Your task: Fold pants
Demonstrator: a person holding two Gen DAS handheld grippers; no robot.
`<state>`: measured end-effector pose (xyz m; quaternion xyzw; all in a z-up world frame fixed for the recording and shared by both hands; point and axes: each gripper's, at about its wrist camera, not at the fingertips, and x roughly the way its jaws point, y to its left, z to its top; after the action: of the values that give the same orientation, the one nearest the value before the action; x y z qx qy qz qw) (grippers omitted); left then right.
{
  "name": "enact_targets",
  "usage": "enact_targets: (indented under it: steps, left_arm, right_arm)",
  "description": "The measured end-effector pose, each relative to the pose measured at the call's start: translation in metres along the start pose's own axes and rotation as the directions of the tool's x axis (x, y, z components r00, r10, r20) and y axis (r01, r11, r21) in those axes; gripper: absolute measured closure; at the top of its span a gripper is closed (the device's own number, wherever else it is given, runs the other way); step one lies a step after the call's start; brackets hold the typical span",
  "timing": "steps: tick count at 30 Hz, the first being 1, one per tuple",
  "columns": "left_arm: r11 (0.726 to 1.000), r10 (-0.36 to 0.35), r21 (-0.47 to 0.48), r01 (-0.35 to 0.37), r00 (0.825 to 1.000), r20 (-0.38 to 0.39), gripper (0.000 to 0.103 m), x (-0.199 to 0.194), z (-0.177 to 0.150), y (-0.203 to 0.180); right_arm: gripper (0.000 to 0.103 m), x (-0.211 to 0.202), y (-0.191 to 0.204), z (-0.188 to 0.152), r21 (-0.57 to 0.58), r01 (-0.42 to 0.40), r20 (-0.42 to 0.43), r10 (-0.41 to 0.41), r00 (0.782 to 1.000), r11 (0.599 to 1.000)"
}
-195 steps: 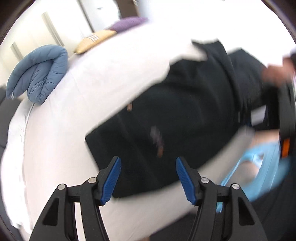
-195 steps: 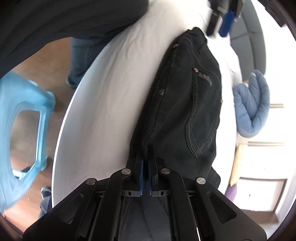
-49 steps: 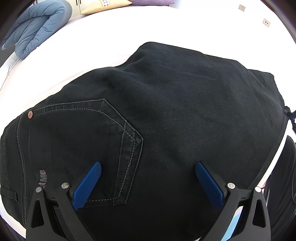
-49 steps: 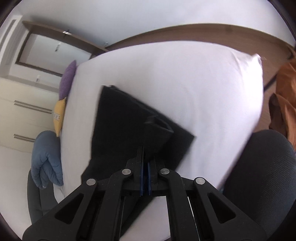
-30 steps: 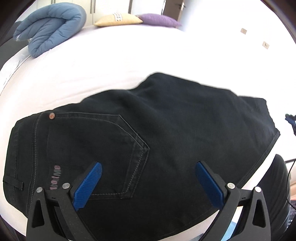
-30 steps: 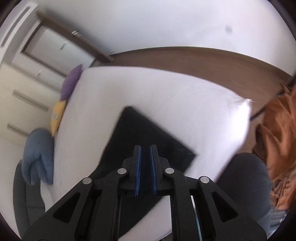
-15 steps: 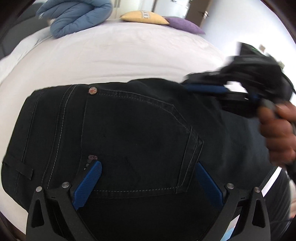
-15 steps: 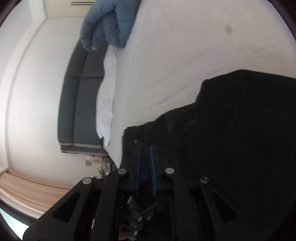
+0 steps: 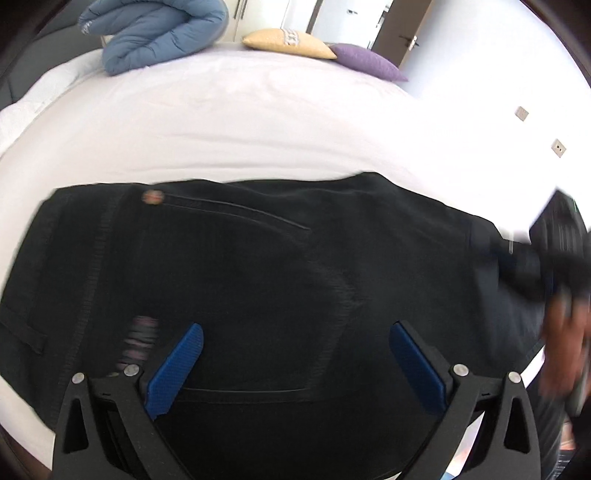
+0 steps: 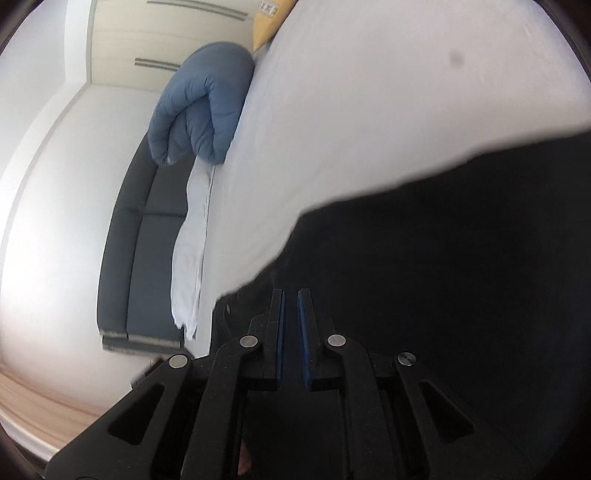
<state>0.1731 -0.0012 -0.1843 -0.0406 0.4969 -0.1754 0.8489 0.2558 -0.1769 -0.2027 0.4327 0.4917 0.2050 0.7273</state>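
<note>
The bed (image 9: 236, 122) is covered near its front edge by the folded black pants (image 9: 280, 280); a blue duvet (image 9: 155, 33) is rolled at the far left. The left gripper (image 9: 295, 354) is spread wide above the pants; the right gripper (image 10: 290, 325) is held slightly apart, empty

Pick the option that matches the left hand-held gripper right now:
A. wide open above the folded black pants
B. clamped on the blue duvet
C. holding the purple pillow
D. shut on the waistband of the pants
A: in the left wrist view the left hand-held gripper has its blue pads spread far apart with nothing between them, over the black pants lying on the white bed.
</note>
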Motion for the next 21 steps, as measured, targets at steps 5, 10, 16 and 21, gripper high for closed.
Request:
enact_targets:
  steps: [5,10,16,21]
  left_arm:
    - [0.995,0.065,0.083,-0.061,0.997,-0.051,0.001,0.022,-0.002,-0.022]
    - [0.992,0.082,0.100,-0.074,0.994,-0.071,0.001,0.028,-0.001,-0.025]
    - [0.992,0.098,0.086,-0.092,0.993,-0.072,0.001,0.024,0.000,-0.028]
    - [0.997,0.002,0.073,-0.003,1.000,0.008,0.004,-0.004,0.011,-0.066]
  right_arm:
    - [0.103,-0.082,-0.080,-0.048,0.207,-0.032,0.208,-0.012,0.978,0.978]
    - [0.103,-0.205,-0.143,-0.066,0.376,-0.037,0.466,-0.154,0.871,0.926]
    - [0.103,-0.298,-0.164,-0.104,0.545,-0.029,0.592,-0.359,0.721,0.838]
    - [0.095,-0.277,-0.089,-0.092,0.386,-0.022,0.635,-0.248,0.732,0.922]
